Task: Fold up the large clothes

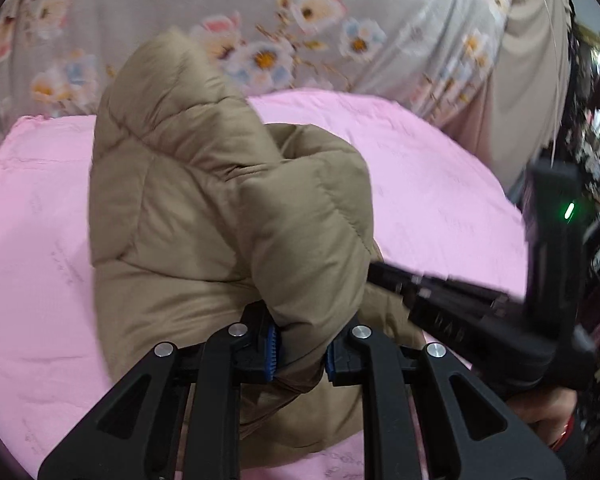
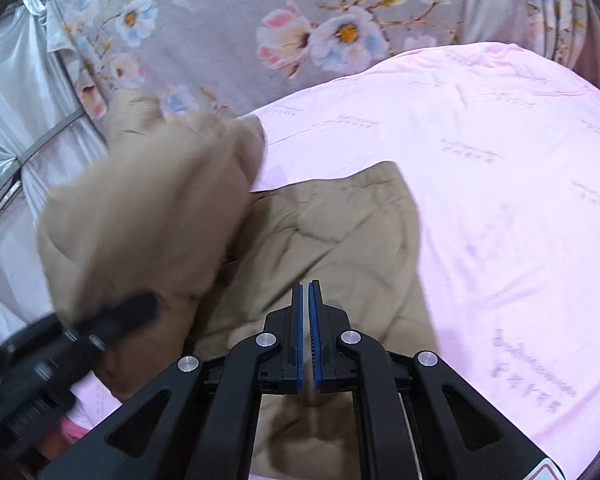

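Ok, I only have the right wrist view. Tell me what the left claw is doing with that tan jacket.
Observer: The left claw is shut on a puffy fold of the tan jacket, bulging up between its blue pads.
Operator: Now tell me where my right claw sits.
Observer: From the left wrist view, the right claw reaches in from the right, its tip hidden behind the held fold.
Operator: Describe what's behind the jacket.
Observer: Pink sheet, then floral fabric; beige cloth hangs at far right.
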Action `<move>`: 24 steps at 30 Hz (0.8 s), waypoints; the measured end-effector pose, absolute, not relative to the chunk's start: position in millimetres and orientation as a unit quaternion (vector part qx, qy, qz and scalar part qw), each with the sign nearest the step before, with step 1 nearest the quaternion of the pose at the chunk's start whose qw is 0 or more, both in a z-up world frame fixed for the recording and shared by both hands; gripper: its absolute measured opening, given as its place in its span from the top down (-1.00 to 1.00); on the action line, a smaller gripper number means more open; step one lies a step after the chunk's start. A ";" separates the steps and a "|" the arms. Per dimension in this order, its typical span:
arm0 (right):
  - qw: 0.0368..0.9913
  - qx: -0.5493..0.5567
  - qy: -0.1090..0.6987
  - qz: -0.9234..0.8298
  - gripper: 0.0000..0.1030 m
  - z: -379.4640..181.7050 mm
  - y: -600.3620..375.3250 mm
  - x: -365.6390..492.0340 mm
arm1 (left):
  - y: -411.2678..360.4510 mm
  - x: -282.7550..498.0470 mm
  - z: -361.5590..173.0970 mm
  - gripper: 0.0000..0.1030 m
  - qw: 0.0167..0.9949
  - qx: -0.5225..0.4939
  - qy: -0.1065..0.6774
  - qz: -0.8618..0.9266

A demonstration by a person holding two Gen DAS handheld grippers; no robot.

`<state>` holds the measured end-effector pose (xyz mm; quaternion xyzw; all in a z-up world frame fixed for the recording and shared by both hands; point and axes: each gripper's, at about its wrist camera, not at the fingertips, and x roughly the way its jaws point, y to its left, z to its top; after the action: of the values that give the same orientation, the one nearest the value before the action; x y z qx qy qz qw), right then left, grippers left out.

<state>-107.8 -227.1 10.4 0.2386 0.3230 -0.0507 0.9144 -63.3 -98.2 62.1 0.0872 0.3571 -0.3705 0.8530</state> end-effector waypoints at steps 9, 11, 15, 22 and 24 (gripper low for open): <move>0.908 0.256 0.315 -0.101 0.86 2.8 -292.0 -126.3 | -146.1 -88.9 10.5 0.69 0.827 0.154 0.384 -0.380; 0.906 0.263 0.314 -0.105 0.86 1.3 -297.3 -129.9 | -151.6 -89.4 4.2 0.69 0.828 0.164 0.383 -0.375; 0.906 0.269 0.309 -0.107 0.86 7.1 -301.2 -134.5 | -151.0 -91.7 7.7 0.65 0.830 0.174 0.379 -0.371; 0.921 0.268 0.269 -0.082 0.35 55.7 -303.3 -132.7 | -126.6 -109.3 64.4 -0.23 0.834 0.137 0.351 -0.404; 0.924 0.277 0.257 -0.067 0.22 74.1 -303.8 -125.5 | -109.3 -103.5 88.8 -0.24 0.839 0.104 0.342 -0.409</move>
<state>-125.5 -303.8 74.1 0.2768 0.2569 -0.0673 0.9235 -103.5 -109.3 88.8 0.1044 0.3424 -0.4090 0.8394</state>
